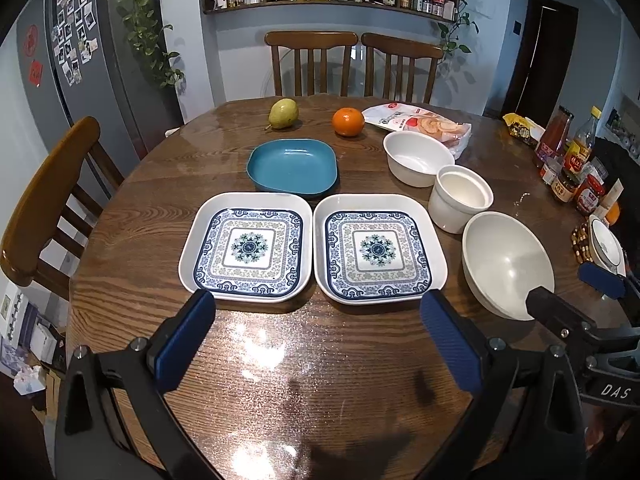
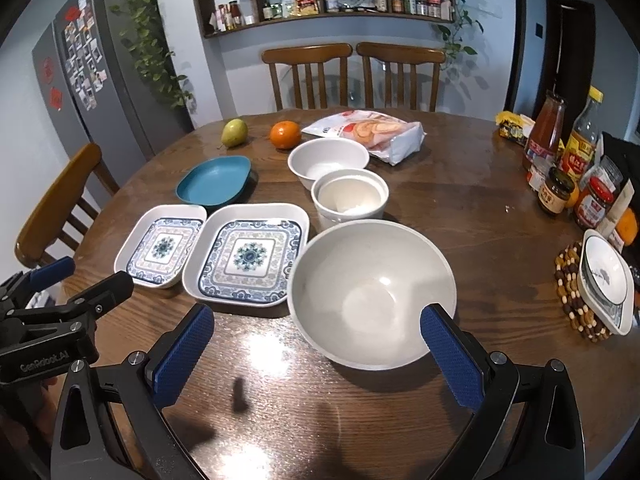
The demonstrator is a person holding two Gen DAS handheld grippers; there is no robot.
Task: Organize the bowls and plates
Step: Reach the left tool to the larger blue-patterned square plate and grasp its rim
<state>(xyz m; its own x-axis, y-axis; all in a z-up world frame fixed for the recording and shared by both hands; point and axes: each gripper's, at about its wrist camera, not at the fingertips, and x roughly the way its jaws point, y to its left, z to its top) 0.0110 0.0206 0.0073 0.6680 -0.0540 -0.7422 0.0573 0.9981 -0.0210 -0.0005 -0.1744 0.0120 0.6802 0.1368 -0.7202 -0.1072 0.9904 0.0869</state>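
On the round wooden table [image 1: 320, 360] two square patterned plates lie side by side, nearly touching: the left patterned plate [image 1: 247, 249] and the right patterned plate [image 1: 378, 251], both white with a blue ornament in the middle. Just behind them, near the gap between the two, sits a blue dish [image 1: 292, 165] with rounded corners. To the right of the plates three white vessels stand in a row that goes away from the camera: a large white bowl [image 2: 372, 292] nearest, then a white ceramic cup [image 2: 349, 199] just beside it, then a smaller white bowl [image 2: 328, 159] at the back.

The left gripper [image 1: 318, 316] hovers above the table edge in front of the two patterned plates; its blue pads [image 1: 184, 344] are spread wide and hold nothing. The right gripper [image 2: 316, 326] hovers in front of the large white bowl, with its fingers also wide apart and empty; the right pad appears over the near rim of the bowl.

Farther back lie a green pear [image 1: 283, 113], an orange [image 1: 348, 121] and a snack bag [image 1: 424, 122]. At the right edge stand sauce bottles and jars [image 2: 568, 160], and a small patterned bowl [image 2: 604, 272] rests on a square plate on a beaded trivet [image 2: 568, 280]. Wooden chairs [image 1: 312, 64] stand behind the table.
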